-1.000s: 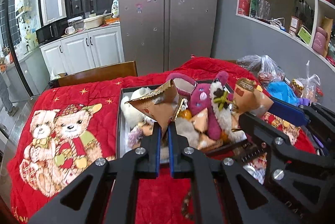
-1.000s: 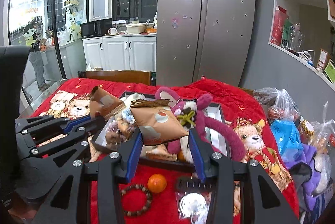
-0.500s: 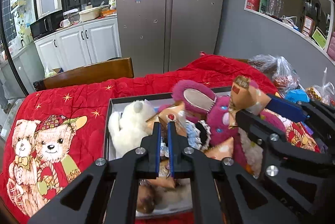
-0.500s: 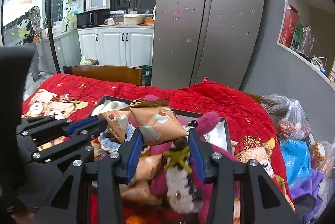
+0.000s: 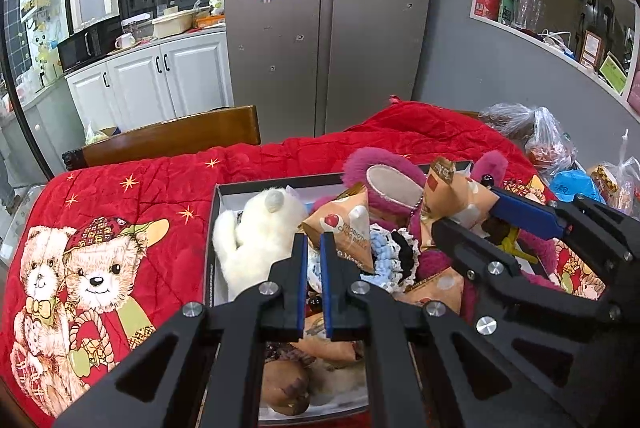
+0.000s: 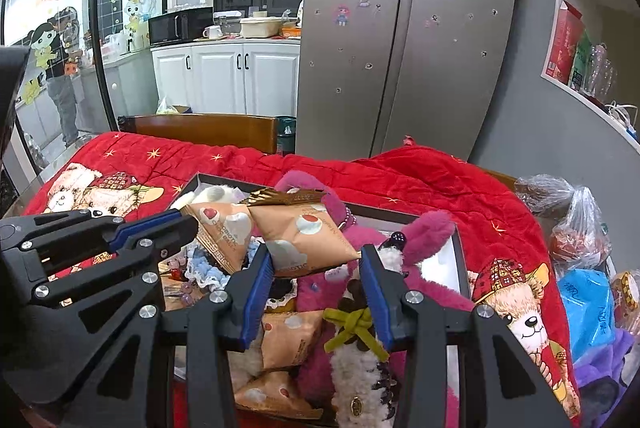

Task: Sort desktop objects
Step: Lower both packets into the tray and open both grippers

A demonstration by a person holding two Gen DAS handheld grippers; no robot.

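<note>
A dark box (image 5: pixel 256 187) on the red blanket holds a white plush (image 5: pixel 256 232), a pink plush (image 5: pixel 384 179) and several tan snack packets. My left gripper (image 5: pixel 313 244) is over the box, its jaws a narrow gap apart with nothing between them; a tan packet (image 5: pixel 352 228) lies just beyond its tips on the pile. My right gripper (image 6: pixel 316 260) is shut on another tan snack packet (image 6: pixel 304 236) and holds it above the box (image 6: pixel 400 218). The right gripper also shows in the left wrist view (image 5: pixel 472 216), holding its packet (image 5: pixel 452 191).
A red bear-print blanket (image 5: pixel 100 248) covers the table. A wooden chair back (image 5: pixel 168 135) stands behind it. Plastic bags (image 6: pixel 576 228) and a blue packet (image 6: pixel 584 304) crowd the right edge. A fridge (image 6: pixel 400 27) and white cabinets stand behind.
Both grippers moved forward over the box. My left gripper let go of its tan packet, which now lies on the pile. The right gripper still holds its packet.
</note>
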